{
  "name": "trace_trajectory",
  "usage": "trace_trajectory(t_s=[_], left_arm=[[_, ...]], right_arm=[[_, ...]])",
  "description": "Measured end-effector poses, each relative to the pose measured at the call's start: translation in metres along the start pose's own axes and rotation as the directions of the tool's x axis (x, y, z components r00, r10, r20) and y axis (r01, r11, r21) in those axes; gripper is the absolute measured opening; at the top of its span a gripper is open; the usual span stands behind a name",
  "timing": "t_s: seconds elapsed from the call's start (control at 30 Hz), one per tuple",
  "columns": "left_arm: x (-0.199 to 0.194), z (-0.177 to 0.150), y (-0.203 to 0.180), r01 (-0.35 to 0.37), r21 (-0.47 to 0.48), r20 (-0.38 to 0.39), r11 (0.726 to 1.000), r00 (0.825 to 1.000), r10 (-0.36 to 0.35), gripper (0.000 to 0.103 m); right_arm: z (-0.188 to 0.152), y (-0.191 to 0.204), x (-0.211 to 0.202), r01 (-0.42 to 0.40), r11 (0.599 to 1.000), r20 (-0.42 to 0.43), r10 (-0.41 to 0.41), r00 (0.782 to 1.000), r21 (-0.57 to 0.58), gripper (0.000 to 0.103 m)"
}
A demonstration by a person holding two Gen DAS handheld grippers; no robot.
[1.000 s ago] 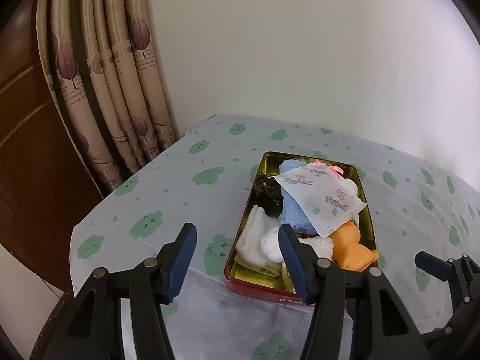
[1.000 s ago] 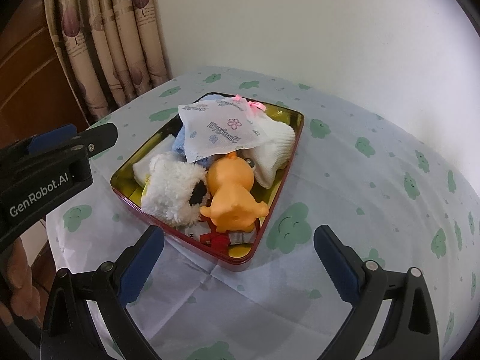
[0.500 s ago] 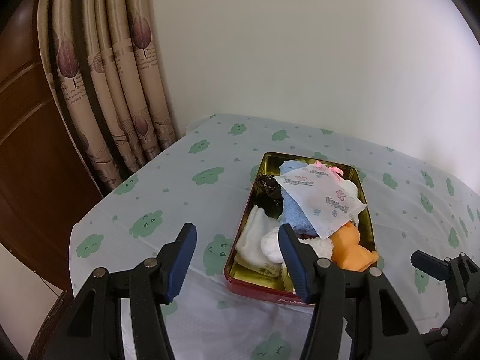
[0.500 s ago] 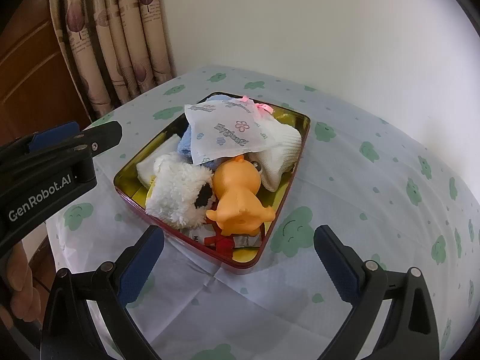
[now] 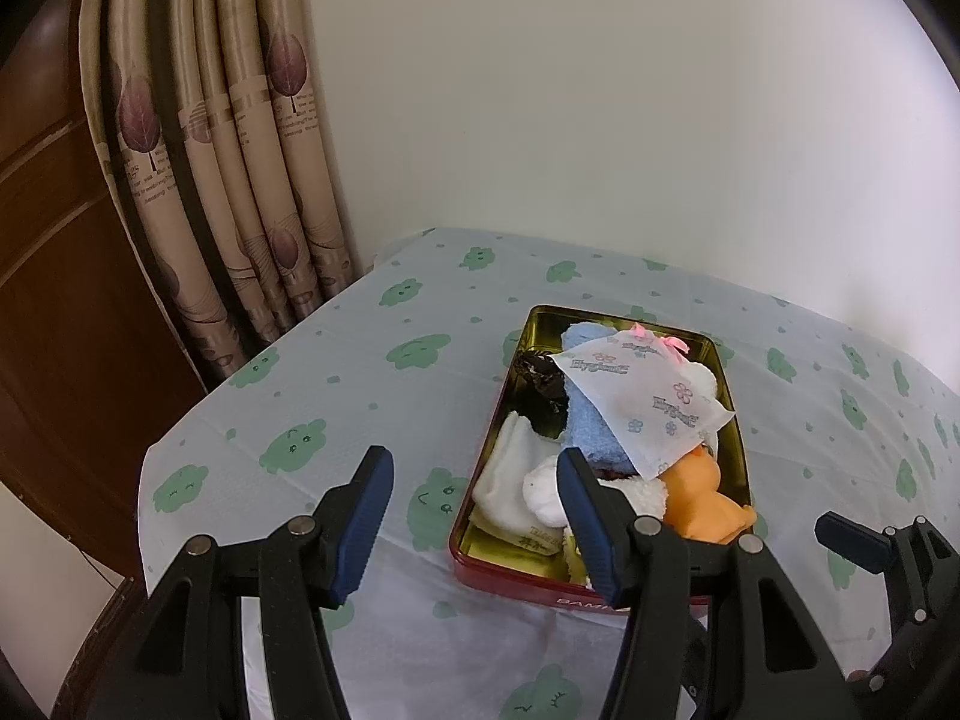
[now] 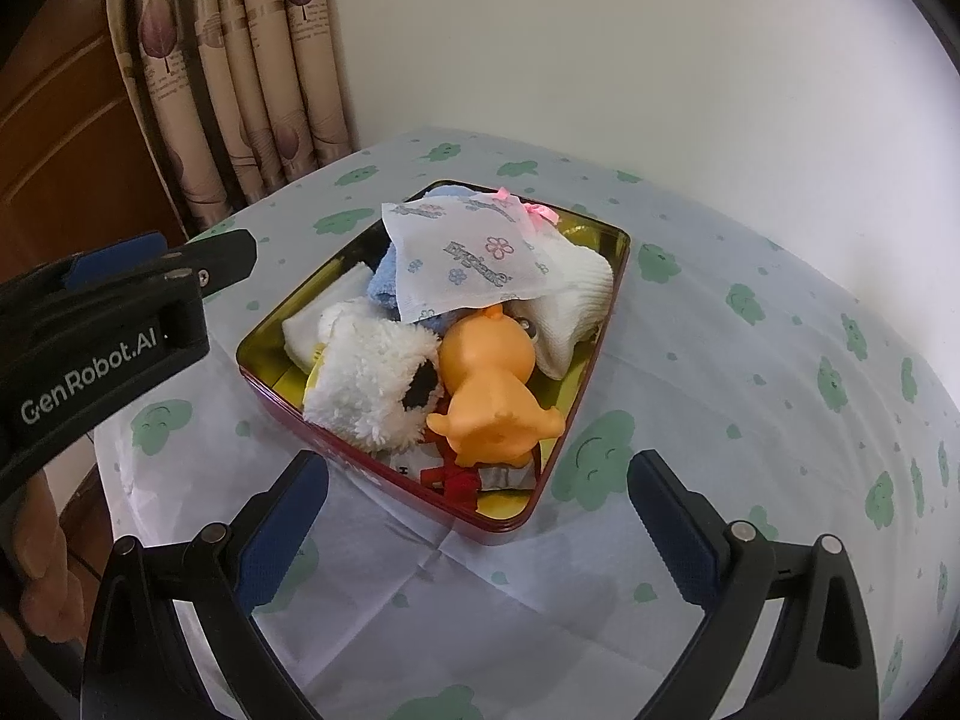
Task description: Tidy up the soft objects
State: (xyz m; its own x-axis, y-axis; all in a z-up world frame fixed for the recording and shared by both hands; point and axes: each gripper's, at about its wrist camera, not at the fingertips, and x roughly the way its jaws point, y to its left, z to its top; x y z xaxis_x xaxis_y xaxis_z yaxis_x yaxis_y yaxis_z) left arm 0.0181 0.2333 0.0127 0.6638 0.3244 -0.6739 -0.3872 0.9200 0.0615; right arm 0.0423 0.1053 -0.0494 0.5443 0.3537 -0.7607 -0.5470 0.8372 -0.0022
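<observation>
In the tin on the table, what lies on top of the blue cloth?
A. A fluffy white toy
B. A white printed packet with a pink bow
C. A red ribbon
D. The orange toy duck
B. The white printed packet, with its pink bow at the far edge, lies across the blue cloth in the tin; the orange toy duck and the fluffy white toy lie nearer the camera.

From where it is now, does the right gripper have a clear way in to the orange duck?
Probably yes. The right gripper is open and empty, and the orange duck lies uncovered near the tin's closest rim, the white fluffy toy pressing against one side.
</observation>
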Motion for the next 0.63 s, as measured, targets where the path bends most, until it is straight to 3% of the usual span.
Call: trace_trajectory(t_s=[0.63], left_arm=[[0.0035, -0.0008, 0.005, 0.004, -0.02, -0.013, 1.0, 1.0, -0.004, 0.058]], right_arm=[[-0.0016, -0.0003, 0.0029, -0.015, 1.0, -0.008, 0.015, 1.0, 0.001, 0.099]])
